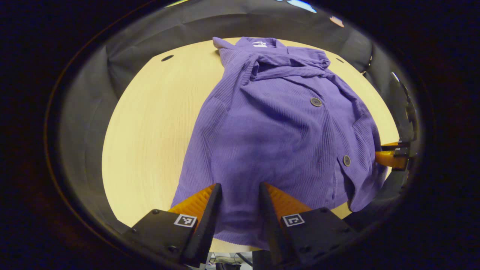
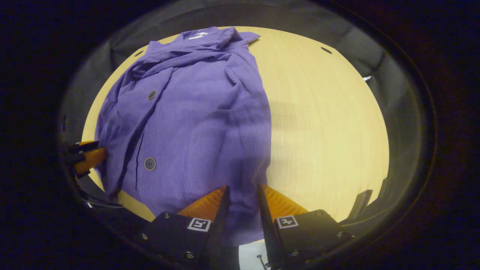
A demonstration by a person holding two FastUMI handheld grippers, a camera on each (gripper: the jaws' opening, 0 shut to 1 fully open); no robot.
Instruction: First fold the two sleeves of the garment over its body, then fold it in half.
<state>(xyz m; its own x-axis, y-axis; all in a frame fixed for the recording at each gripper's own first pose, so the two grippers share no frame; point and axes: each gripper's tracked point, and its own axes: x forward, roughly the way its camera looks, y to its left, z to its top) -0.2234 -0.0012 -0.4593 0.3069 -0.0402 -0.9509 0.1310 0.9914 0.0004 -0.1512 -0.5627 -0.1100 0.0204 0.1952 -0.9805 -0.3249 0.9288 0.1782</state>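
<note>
A purple ribbed garment [image 1: 270,127] lies front up on the light wooden table [image 1: 150,131], collar at the far end. Both sleeves [image 1: 285,67] lie bunched across its chest. In the left gripper view my left gripper [image 1: 240,185] is at the near hem's left part, with the cloth running between its close-set fingers. The right gripper [image 1: 390,157] shows at the hem's right corner. In the right gripper view the garment [image 2: 195,123] fills the left half. My right gripper [image 2: 242,186] has the hem's edge between its fingers, and the left gripper [image 2: 90,157] touches the far side.
The near hem hangs slightly past the table's front edge. Bare tabletop [image 2: 330,123] stretches right of the garment in the right gripper view and left of it in the left gripper view. Small dark holes [image 1: 167,57] [image 2: 326,50] mark the table's far part. Dark booth walls surround the table.
</note>
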